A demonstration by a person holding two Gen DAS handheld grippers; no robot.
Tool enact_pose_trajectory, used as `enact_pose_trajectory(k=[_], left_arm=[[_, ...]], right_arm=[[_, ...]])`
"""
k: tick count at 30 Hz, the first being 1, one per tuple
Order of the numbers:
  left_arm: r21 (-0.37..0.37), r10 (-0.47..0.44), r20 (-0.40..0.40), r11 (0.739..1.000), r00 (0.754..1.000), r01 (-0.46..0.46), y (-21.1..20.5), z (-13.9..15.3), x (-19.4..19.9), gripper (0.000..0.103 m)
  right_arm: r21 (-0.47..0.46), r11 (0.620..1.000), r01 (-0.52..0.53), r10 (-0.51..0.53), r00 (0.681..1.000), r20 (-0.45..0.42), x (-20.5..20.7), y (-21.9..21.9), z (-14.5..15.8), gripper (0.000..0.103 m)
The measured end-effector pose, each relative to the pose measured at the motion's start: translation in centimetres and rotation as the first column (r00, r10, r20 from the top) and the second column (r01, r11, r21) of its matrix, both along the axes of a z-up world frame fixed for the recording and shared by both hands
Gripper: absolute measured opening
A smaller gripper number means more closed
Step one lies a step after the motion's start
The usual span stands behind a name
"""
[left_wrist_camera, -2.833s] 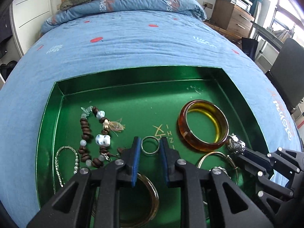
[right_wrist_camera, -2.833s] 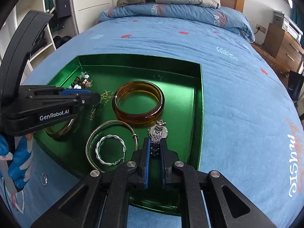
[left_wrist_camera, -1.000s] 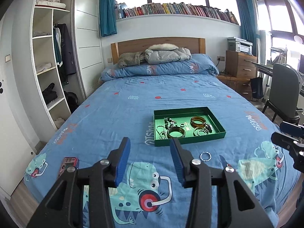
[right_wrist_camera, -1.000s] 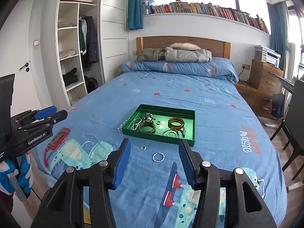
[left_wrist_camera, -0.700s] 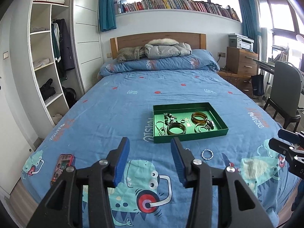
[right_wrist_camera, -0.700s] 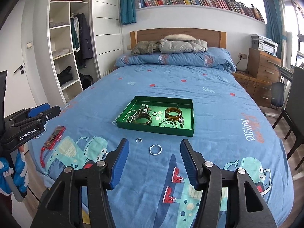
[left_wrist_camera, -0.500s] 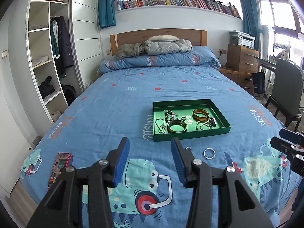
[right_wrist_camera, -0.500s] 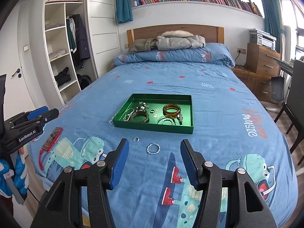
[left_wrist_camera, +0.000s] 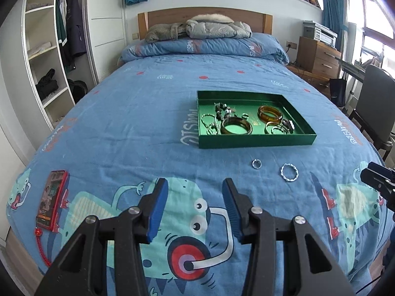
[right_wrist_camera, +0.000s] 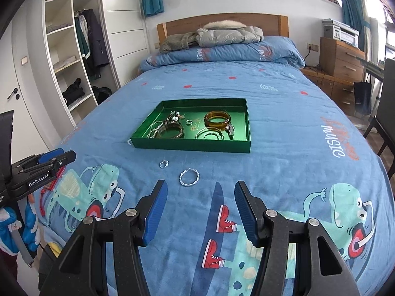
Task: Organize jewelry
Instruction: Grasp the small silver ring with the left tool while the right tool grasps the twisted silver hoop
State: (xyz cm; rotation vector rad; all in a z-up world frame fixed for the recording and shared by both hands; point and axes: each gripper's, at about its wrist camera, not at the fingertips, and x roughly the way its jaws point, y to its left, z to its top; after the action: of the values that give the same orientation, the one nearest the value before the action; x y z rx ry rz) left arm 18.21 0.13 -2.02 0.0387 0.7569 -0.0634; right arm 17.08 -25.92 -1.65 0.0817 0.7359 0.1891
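Two rings [right_wrist_camera: 189, 177] outside one green tray [right_wrist_camera: 190, 146]

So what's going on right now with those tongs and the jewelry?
Both tongs, left and right, open and empty. Twisted bracelet and small ring loose on bedspread, outside green tray. Nothing in the way.

I read "GenRobot.AI" in white on the left gripper [right_wrist_camera: 59, 159], at nine o'clock in my right wrist view. The blue bedspread [right_wrist_camera: 284, 123] carries "music" in orange at three o'clock, upside down. Book spines on the shelf are too small.
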Motion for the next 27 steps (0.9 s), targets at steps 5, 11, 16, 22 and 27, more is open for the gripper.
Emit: enact_pose_trajectory(k=[5, 11, 16, 22, 27], left_arm=[[-0.043, -0.089, -0.068, 0.995, 0.994, 0.086, -1.2, -3.1, 2.0, 0.044], [-0.097, -0.294, -0.109, 0.954, 0.950, 0.285, -4.0, -5.9, 4.8, 0.044], [-0.087, -0.399, -0.120, 0.916, 0.909, 0.391, -5.8, -7.7, 7.5, 0.044], [-0.047, -0.464, -0.126, 0.886, 0.877, 0.462, -7.6, -9.1, 10.2, 0.044], [-0.023, -0.498, -0.112, 0.867, 0.860, 0.498, -8.8, -10.0, 11.5, 0.043]], right_arm=[[0.007, 1.000, -0.026, 0.027, 0.998, -0.055, 2.2, 0.2, -3.0, 0.056], [-0.013, 0.991, -0.134, 0.133, 0.987, -0.089, 4.5, 1.7, -6.2, 0.055], [-0.045, 0.967, -0.251, 0.246, 0.964, -0.102, 6.5, 2.4, -8.2, 0.055], [-0.091, 0.939, -0.333, 0.322, 0.940, -0.115, 8.9, 3.1, -10.2, 0.055], [-0.113, 0.922, -0.371, 0.362, 0.927, -0.096, 10.1, 3.9, -10.7, 0.055]])
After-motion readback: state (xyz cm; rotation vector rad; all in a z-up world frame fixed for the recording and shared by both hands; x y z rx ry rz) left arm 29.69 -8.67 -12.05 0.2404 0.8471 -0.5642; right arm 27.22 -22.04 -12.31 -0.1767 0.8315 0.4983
